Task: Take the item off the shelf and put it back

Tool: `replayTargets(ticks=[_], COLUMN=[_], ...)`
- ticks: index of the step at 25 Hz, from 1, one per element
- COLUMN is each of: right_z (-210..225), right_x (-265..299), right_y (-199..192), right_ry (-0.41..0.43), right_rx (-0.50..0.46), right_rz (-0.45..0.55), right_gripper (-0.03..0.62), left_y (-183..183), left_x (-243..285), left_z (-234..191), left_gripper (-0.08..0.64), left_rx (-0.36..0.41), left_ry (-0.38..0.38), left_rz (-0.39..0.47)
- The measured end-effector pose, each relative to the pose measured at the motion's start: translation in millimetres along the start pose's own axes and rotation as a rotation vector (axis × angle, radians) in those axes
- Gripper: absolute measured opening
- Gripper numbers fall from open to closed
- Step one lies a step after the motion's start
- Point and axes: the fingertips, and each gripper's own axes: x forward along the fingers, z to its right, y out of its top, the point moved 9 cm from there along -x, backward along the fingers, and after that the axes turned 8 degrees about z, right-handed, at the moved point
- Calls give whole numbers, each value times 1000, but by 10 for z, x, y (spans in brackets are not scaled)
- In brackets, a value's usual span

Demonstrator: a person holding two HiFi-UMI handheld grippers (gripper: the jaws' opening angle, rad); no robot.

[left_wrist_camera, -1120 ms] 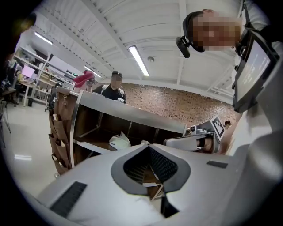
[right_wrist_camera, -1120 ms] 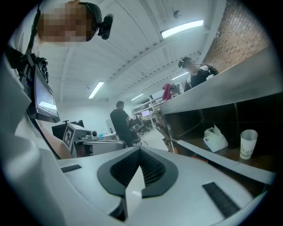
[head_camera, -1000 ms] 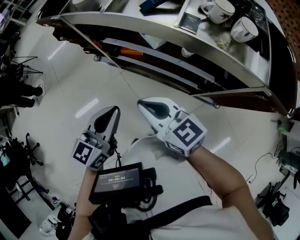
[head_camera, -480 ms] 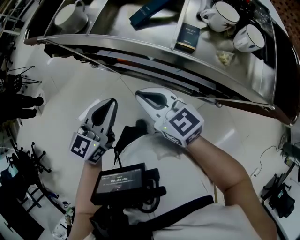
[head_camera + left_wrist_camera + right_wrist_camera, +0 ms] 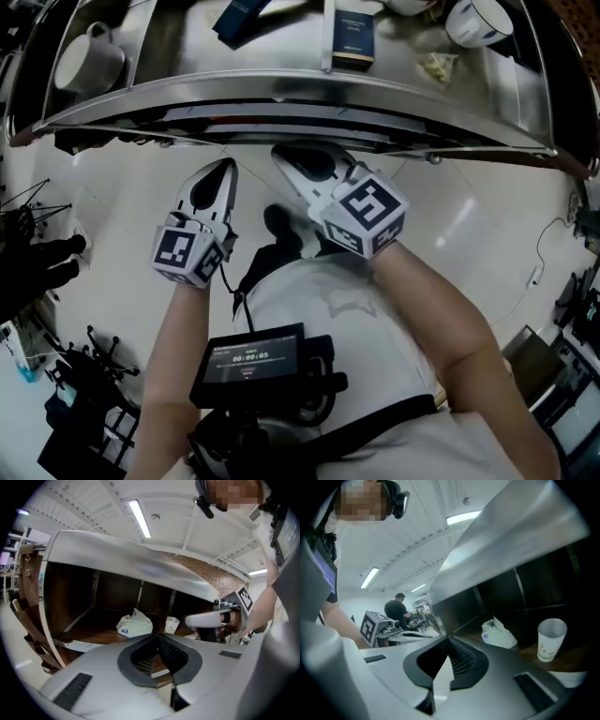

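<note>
You've stepped up to the shelf [image 5: 281, 98]: its front edge, well ahead a second ago, now sits just over both tips. Your left hand-held gripper [image 5: 223, 169] and right hand-held gripper [image 5: 284, 156] are clenched and empty. The paper cup [image 5: 551, 639] and white bag [image 5: 499, 634] wait untouched on the shelf's lower level, so the pick hasn't begun.

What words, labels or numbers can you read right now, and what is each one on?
"00:00:05": timer on the chest screen; small, so it only seems to read that.
Dark box: pale print, too small to read.
Paper cup: red print, too blurred to read.
White bag: a blue logo, unreadable.
</note>
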Motion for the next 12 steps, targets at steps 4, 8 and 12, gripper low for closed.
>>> replayTargets(ticks=[4, 8, 12], right_z=[125, 239, 303], right_x=[-142, -286, -402], right_y=[-146, -346, -556], right_ry=[-92, -199, -256], right_rx=[26, 68, 106], right_rz=[17, 45, 55], right_gripper=[8, 8, 8], left_y=[-203, -387, -527], left_x=[284, 601, 920], left_z=[8, 3, -46], left_gripper=[8, 18, 116], left_rx=[62, 121, 147], left_ry=[35, 41, 64], left_rz=[-63, -127, -168])
